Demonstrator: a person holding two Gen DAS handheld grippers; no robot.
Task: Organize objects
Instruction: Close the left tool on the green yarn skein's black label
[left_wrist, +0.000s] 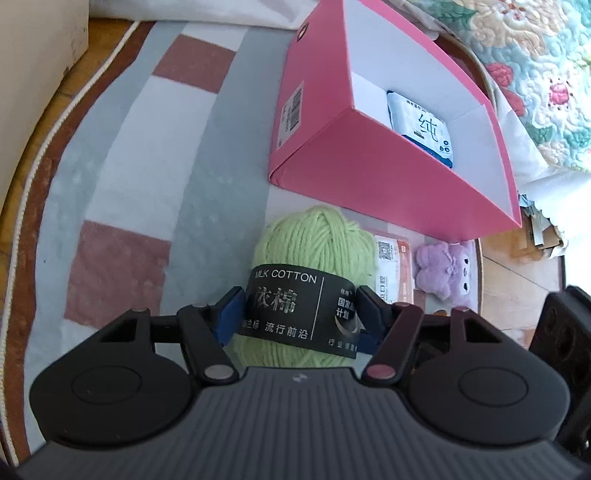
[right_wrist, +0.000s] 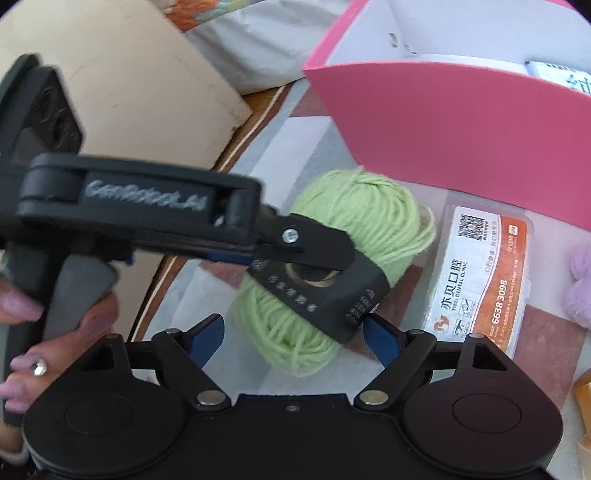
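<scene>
A green yarn ball (left_wrist: 314, 240) with a black paper band lies on a striped rug in front of an open pink box (left_wrist: 369, 173). My left gripper (left_wrist: 299, 295) is shut on the ball, its pads against both sides of the band. The right wrist view shows that same left gripper's finger (right_wrist: 314, 251) lying across the yarn ball (right_wrist: 365, 206). My right gripper (right_wrist: 293, 325) stands open just below the ball, whose lower end sits between its blue pads. A wipes pack (left_wrist: 424, 125) lies inside the box.
An orange and white dental pack (right_wrist: 480, 277) and a purple plush toy (left_wrist: 443, 266) lie right of the yarn. A hand with pink nails (right_wrist: 22, 306) holds the left gripper. A beige cabinet (right_wrist: 110, 92) stands at the left and a floral quilt (left_wrist: 535, 74) at the right.
</scene>
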